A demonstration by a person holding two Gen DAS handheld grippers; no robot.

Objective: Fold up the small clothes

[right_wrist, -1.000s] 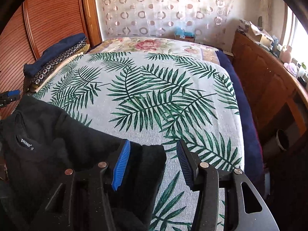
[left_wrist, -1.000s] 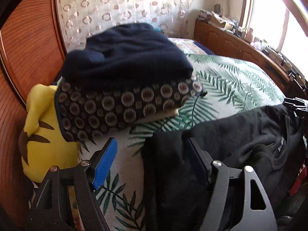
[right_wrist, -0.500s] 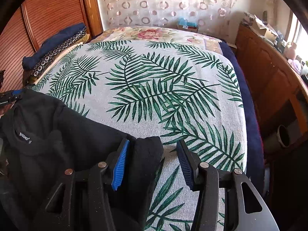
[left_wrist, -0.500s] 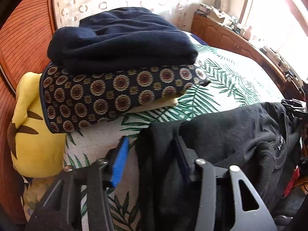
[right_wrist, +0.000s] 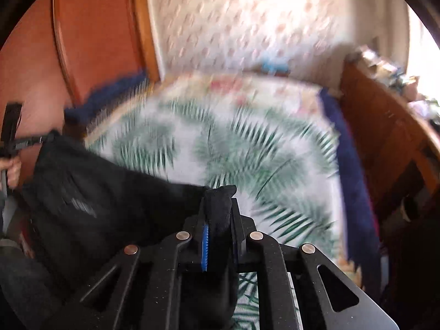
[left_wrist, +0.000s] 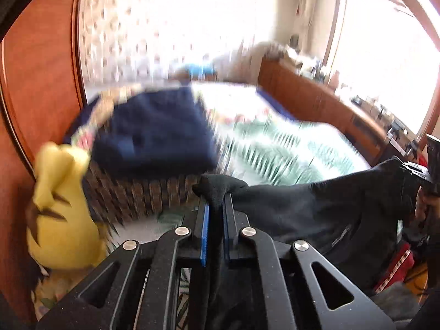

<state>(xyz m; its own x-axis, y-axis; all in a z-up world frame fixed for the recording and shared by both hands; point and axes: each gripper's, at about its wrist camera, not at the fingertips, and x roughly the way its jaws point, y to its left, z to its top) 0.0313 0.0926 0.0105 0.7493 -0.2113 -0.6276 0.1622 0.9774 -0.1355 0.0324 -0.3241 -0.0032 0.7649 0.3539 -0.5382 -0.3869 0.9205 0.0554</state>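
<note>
Left wrist view: the left hand-held gripper (left_wrist: 216,206) is clamped on a bunched corner of the black garment (left_wrist: 316,209), a tuft poking out past the blue pads (left_wrist: 204,228). Right wrist view: the right hand-held gripper (right_wrist: 218,214) is closing on the opposite corner, cloth already pinched between its pads. The garment hangs stretched between the two, raised above the palm-leaf bedspread (right_wrist: 247,148), near its front edge.

Risks, as judged:
- Both holds take only a small pinch of thick fabric; tension across the span could pull a corner free.
- Both views are blurred, which suggests fast motion, so the loose lower part may swing and land creased.
- The folded navy stack (left_wrist: 154,132) and yellow plush toy (left_wrist: 60,206) sit close on the left; a wide sweep could knock them.
</note>
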